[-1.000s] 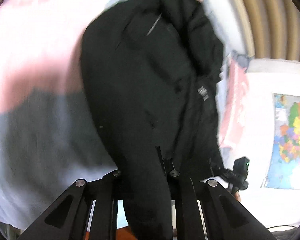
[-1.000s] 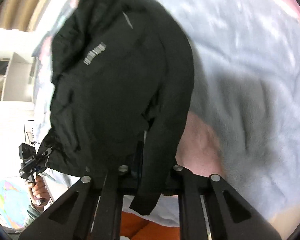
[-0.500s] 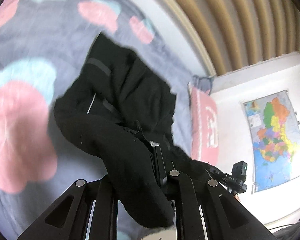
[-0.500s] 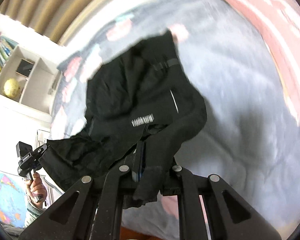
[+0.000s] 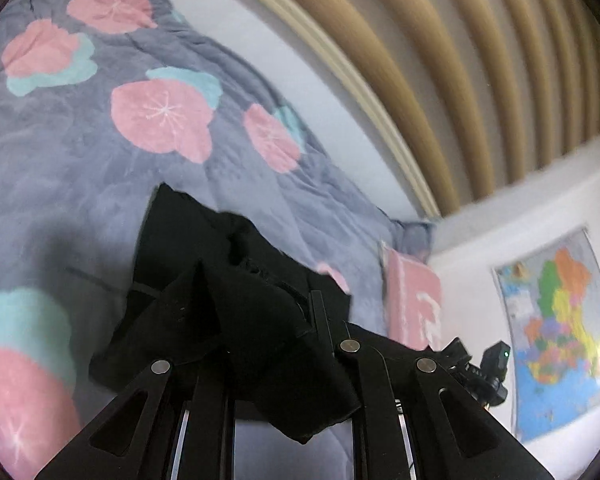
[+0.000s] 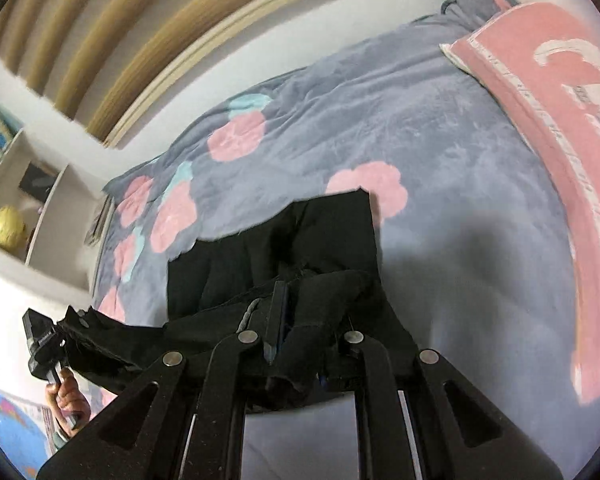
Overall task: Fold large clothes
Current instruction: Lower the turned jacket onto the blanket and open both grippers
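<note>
A black jacket [image 5: 204, 264] lies partly on the grey flowered blanket [image 5: 80, 152], its far end flat on the bed and its near edge lifted. My left gripper [image 5: 280, 320] is shut on the jacket's near edge, with cloth bunched over its fingers. In the right wrist view the same jacket [image 6: 300, 240] stretches from the bed to my right gripper [image 6: 296, 320], which is shut on another part of the near edge. The left gripper [image 6: 60, 336] shows at the far left of the right wrist view, holding the stretched cloth.
A pink pillow [image 6: 560, 120] lies at the right of the bed, also seen in the left wrist view [image 5: 412, 304]. A slatted wooden headboard wall [image 5: 460, 60] runs behind. A white shelf [image 6: 24, 208] with a yellow ball stands left. A map [image 5: 556, 328] hangs on the wall.
The jacket hung upright in front of both cameras a second ago; both grippers have swung it down and forward, so its far end now lies flat on the blanket.
</note>
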Demonstrator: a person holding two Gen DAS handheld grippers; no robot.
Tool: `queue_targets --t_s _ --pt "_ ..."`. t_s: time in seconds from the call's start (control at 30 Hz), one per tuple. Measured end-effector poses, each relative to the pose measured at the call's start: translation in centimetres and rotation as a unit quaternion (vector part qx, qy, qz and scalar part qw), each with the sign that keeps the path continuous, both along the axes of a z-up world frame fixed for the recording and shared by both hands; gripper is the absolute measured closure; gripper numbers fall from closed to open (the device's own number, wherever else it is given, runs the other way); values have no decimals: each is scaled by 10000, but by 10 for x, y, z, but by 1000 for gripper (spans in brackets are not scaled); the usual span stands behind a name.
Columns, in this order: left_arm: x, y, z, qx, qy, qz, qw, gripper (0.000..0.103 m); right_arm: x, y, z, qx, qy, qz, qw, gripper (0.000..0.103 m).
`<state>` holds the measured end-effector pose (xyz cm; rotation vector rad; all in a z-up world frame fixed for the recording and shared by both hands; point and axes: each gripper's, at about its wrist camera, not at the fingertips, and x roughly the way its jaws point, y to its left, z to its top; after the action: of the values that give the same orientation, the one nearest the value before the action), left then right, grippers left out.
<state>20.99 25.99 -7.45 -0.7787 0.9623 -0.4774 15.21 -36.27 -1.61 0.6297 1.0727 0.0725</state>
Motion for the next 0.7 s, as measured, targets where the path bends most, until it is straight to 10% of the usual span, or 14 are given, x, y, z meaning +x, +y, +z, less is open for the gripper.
queue_targets --t_s 0.43,0.7 --pt "144 -50 -177 927 1556 109 9834 83 163 14 -206 -255 1512 46 9882 88" --pt "151 -45 -184 742 1654 -230 9832 83 158 8 -200 -240 1368 323 9898 87"
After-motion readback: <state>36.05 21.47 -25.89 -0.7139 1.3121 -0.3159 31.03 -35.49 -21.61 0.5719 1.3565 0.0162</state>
